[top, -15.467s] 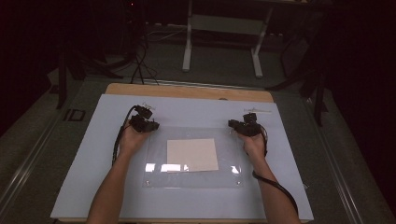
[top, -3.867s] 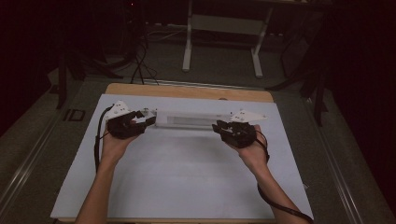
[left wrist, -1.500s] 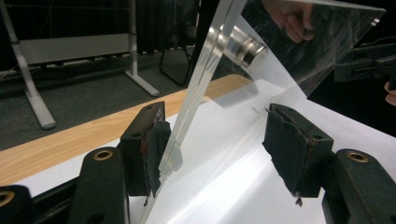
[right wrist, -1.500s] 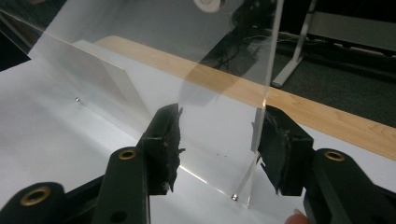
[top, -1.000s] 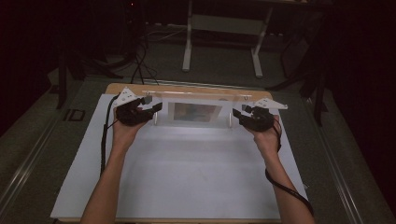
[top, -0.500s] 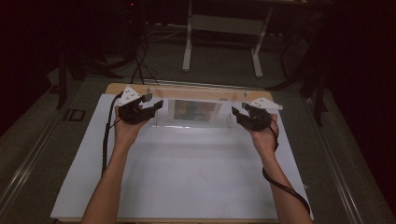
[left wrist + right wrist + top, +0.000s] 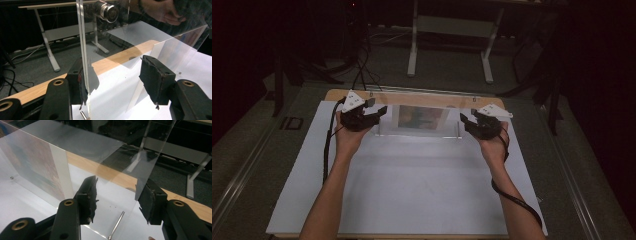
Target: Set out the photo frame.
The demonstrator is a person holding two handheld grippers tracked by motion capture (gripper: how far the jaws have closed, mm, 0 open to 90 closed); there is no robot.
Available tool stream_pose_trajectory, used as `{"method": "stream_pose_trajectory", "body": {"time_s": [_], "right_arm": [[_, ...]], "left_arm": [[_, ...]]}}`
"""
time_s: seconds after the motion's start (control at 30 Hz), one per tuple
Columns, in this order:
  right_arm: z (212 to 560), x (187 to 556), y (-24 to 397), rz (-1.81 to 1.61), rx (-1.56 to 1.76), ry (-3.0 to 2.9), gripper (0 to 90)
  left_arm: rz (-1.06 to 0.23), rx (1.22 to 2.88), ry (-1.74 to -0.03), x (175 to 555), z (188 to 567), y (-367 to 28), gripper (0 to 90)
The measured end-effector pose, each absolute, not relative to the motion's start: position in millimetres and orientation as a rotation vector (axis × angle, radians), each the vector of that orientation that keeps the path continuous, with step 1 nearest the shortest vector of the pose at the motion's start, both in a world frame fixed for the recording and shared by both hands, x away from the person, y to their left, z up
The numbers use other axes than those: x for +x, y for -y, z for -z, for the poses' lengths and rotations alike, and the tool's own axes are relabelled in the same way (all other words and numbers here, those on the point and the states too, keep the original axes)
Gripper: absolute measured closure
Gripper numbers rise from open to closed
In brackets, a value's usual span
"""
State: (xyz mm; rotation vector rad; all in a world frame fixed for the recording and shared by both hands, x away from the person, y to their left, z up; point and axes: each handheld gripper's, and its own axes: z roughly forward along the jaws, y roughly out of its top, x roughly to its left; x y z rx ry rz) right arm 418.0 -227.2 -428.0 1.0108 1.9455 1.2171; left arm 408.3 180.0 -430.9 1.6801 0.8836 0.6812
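Since the first earlier picture, the clear acrylic frame (image 7: 419,120) had gone from lying flat at mid-bench to standing on edge at the far side of the white mat (image 7: 412,195), and both hands had travelled out there with it.

The frame was a sandwich of two thin, glossy, see-through sheets, rectangular and hard-edged, with a pale printed card (image 7: 421,116) pressed between them. A round polished metal standoff (image 7: 108,12) capped one upper corner, and a slim metal pin (image 7: 116,225) lay on the mat by the right end. The mat was matt and smooth; the bench (image 7: 412,95) showed a light wooden strip at its far edge.

The left claw (image 7: 381,111) sat at the frame's left end, jaws wide apart: the sheet edge (image 7: 83,50) stood against the left foam pad (image 7: 83,87), while the other, ragged black pad (image 7: 153,80) was well clear of it. The right claw (image 7: 464,120) was at the right end, also wide apart, with the sheet's edge between its worn pads (image 7: 91,197), close by the right one; contact could not be told.
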Motion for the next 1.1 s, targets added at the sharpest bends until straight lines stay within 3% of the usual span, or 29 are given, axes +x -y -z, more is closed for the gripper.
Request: {"method": "stream_pose_trajectory", "body": {"time_s": [0.5, 1.1], "right_arm": [[421, 418, 225, -1.222, 1.036, -1.959, 51.4], [411, 398, 229, -1.254, 1.105, -2.020, 52.3]], "left_arm": [[-0.667, 1.702, -0.907, 407, 425, -182, 42.7], [-0.565, 1.753, -0.998, 386, 410, -182, 43.0]]}}
